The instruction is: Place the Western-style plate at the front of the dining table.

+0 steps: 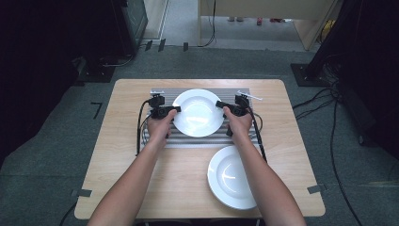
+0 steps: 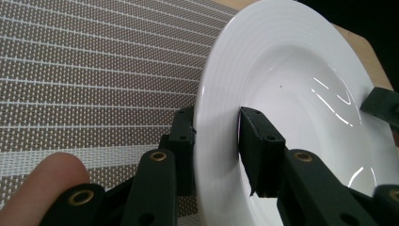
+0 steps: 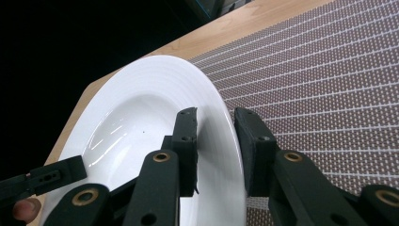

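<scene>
White round ceramic deep plate [image 1: 198, 113] pinched at opposite rims by left tongs [image 1: 172, 109] and right tongs [image 1: 223, 107], over striped woven placemat [image 1: 188, 140]; second matching plate [image 1: 229, 176] nearby on wooden surface [image 1: 117, 155]; set-down apparently pending.

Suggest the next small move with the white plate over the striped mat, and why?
Probably lower it level onto the grey striped woven placemat. The left gripper and right gripper straddle opposite rims of the round white deep plate, which sits over the mat.
</scene>
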### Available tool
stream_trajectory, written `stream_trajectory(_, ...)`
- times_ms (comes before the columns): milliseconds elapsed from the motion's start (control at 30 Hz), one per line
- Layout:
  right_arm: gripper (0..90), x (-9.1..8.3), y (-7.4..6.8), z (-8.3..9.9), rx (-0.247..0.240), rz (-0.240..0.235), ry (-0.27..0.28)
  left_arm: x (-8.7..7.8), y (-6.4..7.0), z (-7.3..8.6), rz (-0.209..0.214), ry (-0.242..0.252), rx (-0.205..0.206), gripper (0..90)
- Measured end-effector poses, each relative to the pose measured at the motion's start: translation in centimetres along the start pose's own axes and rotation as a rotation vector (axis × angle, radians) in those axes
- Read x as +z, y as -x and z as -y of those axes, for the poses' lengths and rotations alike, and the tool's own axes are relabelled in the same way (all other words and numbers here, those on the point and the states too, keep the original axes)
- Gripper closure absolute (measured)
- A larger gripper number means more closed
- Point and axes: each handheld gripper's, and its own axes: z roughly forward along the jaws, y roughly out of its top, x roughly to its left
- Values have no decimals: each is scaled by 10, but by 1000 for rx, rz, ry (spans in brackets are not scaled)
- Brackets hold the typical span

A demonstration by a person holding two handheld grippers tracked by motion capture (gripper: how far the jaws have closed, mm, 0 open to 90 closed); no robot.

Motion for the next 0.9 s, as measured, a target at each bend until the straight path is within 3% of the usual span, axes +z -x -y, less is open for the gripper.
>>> stream_trajectory(67,716,5,5,1,33,10,-6,4,0,0,-6,-10,-5,682)
stream_trajectory(200,703,10,10,1,18,43,-22,11,4,0,-29,-30,4,685)
stream_trajectory(400,720,13,11,-1,26,47,-28,16,0,-1,-35,-50,-18,680)
stream_trajectory(500,722,14,11,-1,14,53,-22,17,-2,0,-32,-51,-34,679)
stream_trajectory(767,707,16,8,-1,-36,68,-23,18,-2,1,-22,-54,-16,661)
stream_trajectory(833,703,14,9,-3,-46,51,-34,16,-2,-2,4,-73,-16,559)
stream_trajectory(867,703,14,9,-3,-46,51,-34,15,-2,-3,7,-71,-17,559)
stream_trajectory(900,660,12,9,-5,-94,82,-23,13,-2,-3,1,-61,-14,499)
